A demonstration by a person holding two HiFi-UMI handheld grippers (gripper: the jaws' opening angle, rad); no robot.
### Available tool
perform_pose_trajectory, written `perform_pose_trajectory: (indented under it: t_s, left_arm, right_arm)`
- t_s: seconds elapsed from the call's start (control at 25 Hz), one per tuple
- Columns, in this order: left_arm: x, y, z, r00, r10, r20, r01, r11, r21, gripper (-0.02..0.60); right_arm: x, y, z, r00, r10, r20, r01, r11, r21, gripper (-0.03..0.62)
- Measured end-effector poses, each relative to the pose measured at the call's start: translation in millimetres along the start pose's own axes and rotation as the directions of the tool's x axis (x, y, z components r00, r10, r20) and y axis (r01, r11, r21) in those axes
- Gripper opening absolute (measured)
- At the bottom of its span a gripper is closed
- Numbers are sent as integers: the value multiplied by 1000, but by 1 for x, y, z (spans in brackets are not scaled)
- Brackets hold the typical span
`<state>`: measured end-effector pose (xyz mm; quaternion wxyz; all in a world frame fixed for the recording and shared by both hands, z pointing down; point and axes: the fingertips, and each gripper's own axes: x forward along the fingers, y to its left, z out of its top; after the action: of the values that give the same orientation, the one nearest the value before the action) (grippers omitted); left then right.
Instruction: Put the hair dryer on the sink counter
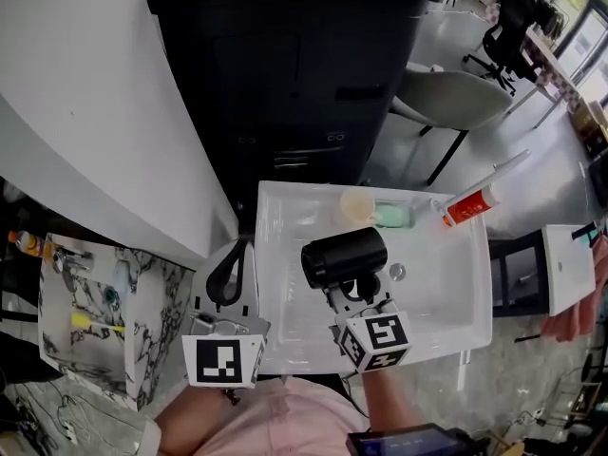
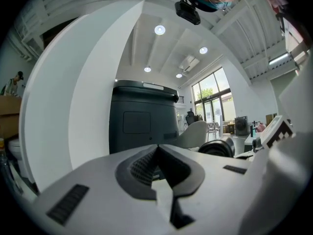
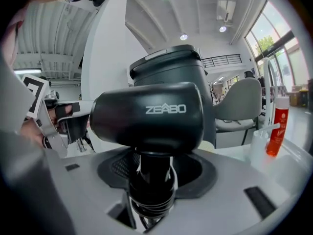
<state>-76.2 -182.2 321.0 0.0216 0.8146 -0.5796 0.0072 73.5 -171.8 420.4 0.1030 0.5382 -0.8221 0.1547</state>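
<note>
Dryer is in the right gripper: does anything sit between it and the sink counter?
Nothing visible lies under the dryer, which the right gripper holds over the sink. The back rim is taken by a cup, a green block and a red bottle; the right rim looks bare.

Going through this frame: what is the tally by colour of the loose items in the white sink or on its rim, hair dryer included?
Black: 1, the hair dryer, gripped by its handle in the jaws of the right gripper
Cream: 1, the cup
Green: 1, the small green item
Red: 1, the tube on the rim
Total: 4
</note>
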Motion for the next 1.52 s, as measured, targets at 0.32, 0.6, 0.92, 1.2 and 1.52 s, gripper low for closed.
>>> perform_pose_trajectory:
  t_s: [0.32, 0.6, 0.92, 1.2, 1.52]
  left_arm:
    - [6, 5, -27, 998, 15, -67, -16, 1000, -18, 9]
    - [13, 6, -45, 995, 21, -95, -24, 999, -34, 9]
    - [26, 6, -59, 991, 29, -130, -34, 999, -39, 9]
    - [35, 14, -69, 987, 50, -154, -59, 997, -55, 9]
    - [44, 24, -74, 983, 71, -167, -83, 994, -67, 9]
  right_arm:
    - [19, -5, -48, 993, 19, -119, -15, 999, 34, 216]
    - [28, -10, -81, 980, 21, -199, -11, 999, 53, 216]
    - [48, -17, -104, 959, 35, -281, -15, 997, 72, 217]
    - [63, -20, -132, 919, 45, -392, 2, 993, 118, 216]
    - [75, -26, -157, 857, 33, -515, 46, 989, 140, 218]
